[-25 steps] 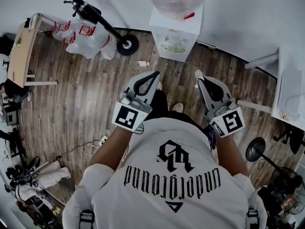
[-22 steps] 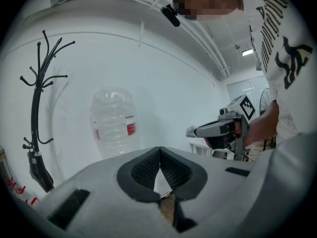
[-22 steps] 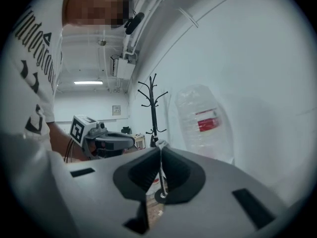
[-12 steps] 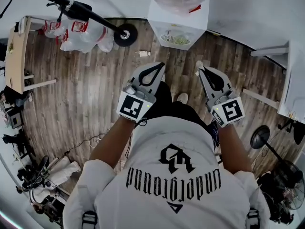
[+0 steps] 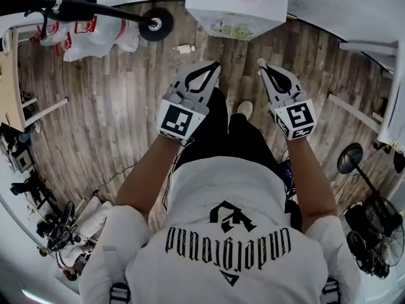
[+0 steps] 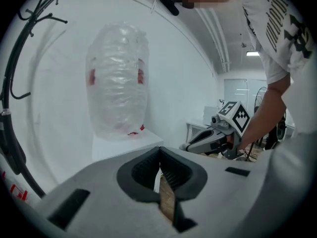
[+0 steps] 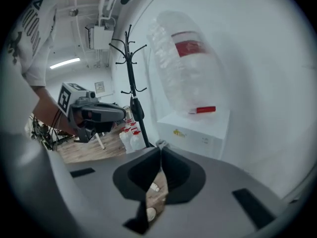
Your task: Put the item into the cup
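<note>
Scooter (image 5: 88, 9) and white bags (image 5: 95, 38) far left on wood floor (image 5: 114, 113), left tool (image 5: 214, 65) over the floor, jaws together, empty, white dispenser (image 5: 237, 8) ahead, right tool (image 5: 262, 64) likewise closed on nothing, cup and item not in view.

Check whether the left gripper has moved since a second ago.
Yes, slightly: against the small white object on the floor, the left gripper sits a little farther right now, though the camera shifted too.
</note>
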The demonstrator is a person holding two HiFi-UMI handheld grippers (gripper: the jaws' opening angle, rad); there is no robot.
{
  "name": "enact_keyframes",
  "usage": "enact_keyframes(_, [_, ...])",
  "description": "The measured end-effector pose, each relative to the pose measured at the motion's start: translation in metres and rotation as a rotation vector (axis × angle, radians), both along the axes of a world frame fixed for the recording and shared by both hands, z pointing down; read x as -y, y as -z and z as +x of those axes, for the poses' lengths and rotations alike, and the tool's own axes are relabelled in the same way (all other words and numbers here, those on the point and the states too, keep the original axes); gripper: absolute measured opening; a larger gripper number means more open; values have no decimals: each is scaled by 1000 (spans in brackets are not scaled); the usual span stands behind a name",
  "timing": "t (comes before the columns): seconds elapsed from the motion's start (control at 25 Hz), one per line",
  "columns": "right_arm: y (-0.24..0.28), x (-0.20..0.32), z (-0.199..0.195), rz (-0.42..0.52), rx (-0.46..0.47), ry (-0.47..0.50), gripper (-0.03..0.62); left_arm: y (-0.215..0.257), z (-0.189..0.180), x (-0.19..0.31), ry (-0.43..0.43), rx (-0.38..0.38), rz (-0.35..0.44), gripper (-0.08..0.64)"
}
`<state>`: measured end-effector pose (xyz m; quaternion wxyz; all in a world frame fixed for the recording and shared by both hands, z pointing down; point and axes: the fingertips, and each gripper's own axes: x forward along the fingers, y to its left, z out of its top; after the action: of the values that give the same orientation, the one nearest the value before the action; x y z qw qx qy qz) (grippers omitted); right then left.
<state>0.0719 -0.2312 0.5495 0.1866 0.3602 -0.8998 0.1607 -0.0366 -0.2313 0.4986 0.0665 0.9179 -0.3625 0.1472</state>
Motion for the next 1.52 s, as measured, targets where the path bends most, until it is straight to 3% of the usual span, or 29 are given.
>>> enact_keyframes(0.44, [-140,48,-10,-165,-39,-98,20,-127,2,36,8,13,-125,9])
enact_keyframes(0.8, [-224,78,-22,-234,-83,-124,20,-209,-2,62,-11,28,-185,9])
enact_keyframes(1.0, [-270,94,-23,-277,-109,-152,21,-243,0,62,-54,73,-198,9])
enact_keyframes(1.24, [-307,109,-27,-340,-139,-174,26,-258,-1,73,-13,42,-228,9])
enact_keyframes(1.52, [-332,113,-32,-405,-168,-186,60,-265,3,72,-25,33,-239,9])
